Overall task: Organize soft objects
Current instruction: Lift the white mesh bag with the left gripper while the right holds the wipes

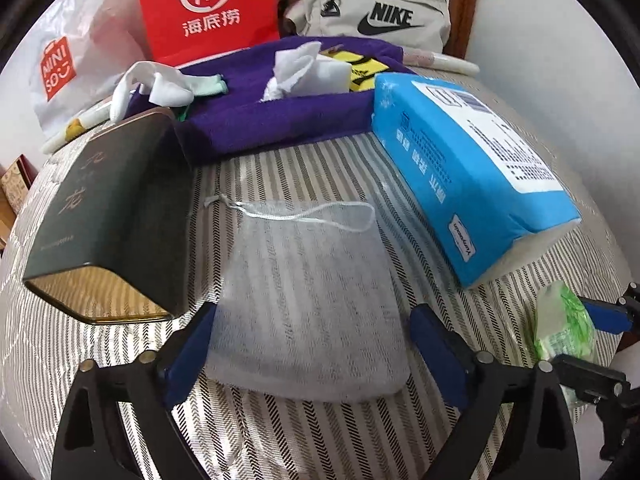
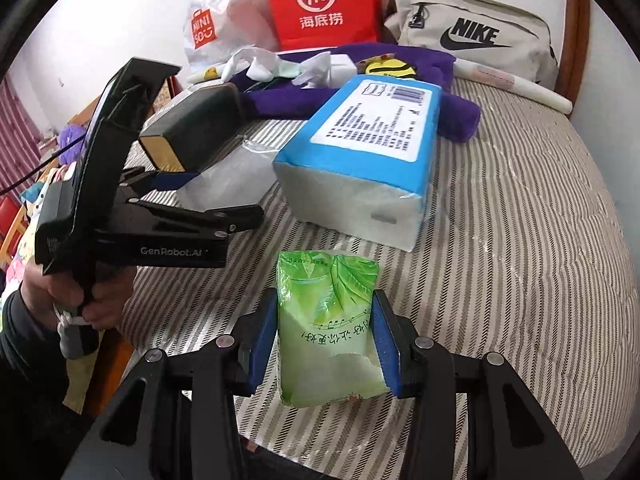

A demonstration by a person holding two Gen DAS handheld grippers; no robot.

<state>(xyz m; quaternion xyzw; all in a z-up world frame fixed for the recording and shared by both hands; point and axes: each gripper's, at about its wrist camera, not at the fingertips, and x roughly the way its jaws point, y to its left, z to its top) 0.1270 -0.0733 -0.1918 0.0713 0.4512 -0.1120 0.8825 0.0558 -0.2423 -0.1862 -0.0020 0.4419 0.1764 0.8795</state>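
Left tongs (image 1: 312, 340) stand wide, one blue pad on each side of a sheer mesh pouch (image 1: 308, 300) that lies flat on the bed (image 1: 500, 300) at the lower middle of the left view; whether the pads touch the pouch I cannot tell. Right tongs (image 2: 325, 344) are closed narrow on a small green tissue pack (image 2: 328, 328), both pads pressed to its sides at the lower middle of the right view.

A striped grey-and-white cover with a herringbone weave lies over the bed. Left of the pouch a dark green tin (image 1: 112, 216) with a gold end rests on the cover. To the right sits a blue tissue pack (image 1: 472, 184), label up. Behind them, toward the top of the frame, a purple towel (image 1: 280, 120) is spread, with white socks (image 1: 160, 88) and crumpled white tissue (image 1: 296, 68) lying on it.

At the head of the bed, a red paper bag (image 1: 208, 8), a white plastic shopping bag (image 1: 76, 60) and a beige Nike bag (image 1: 376, 12) lean against a plain white wall (image 2: 120, 12). A brown wooden frame (image 2: 580, 40) edges the upper right of the right view; at its far left hangs a pink striped curtain (image 2: 16, 140)
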